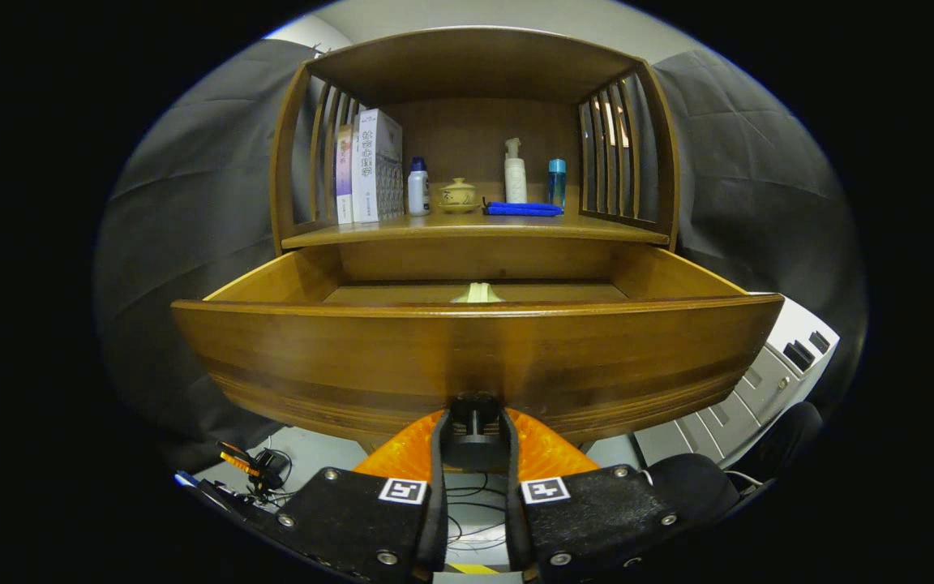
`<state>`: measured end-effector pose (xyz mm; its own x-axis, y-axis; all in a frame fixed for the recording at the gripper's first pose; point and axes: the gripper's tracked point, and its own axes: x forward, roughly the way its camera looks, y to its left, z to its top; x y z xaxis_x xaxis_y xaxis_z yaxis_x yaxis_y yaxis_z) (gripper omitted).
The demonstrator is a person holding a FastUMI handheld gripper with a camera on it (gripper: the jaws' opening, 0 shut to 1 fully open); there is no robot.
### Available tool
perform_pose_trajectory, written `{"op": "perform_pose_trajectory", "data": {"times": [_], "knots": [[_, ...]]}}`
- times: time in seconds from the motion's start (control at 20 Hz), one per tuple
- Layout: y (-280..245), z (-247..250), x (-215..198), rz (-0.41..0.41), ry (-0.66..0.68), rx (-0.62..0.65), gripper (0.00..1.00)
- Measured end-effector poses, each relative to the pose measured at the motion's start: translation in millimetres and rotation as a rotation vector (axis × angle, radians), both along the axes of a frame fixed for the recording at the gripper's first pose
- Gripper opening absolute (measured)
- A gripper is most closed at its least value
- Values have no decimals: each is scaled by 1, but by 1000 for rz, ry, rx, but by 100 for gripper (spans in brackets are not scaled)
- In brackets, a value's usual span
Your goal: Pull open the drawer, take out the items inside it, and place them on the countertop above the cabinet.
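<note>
A wooden drawer stands pulled out of the cabinet, its curved front panel just ahead of me. My gripper sits at the panel's lower middle, both fingers pressed on the dark round drawer knob between them. Inside the drawer a pale cream item peeks over the front panel's top rim, and most of it is hidden. Beyond the drawer lies the countertop of the cabinet, under a slatted wooden hutch.
On the countertop stand books, a white bottle, a small clay pot, a pump bottle, a blue bottle and a blue cloth. A grey unit stands right of the drawer; cables lie on the floor below.
</note>
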<state>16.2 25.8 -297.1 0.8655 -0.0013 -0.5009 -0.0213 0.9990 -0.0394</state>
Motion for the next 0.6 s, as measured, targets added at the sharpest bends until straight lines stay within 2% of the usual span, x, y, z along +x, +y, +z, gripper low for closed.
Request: {"op": "perform_pose_trajectory", "data": {"times": [0.25, 0.4, 0.5, 0.6], "knots": [[4, 2, -3, 73, -1, 4, 45], [18, 9, -11, 157, -8, 49, 75], [21, 29, -10, 179, -54, 67, 96], [18, 56, -7, 168, -108, 87, 95]]}}
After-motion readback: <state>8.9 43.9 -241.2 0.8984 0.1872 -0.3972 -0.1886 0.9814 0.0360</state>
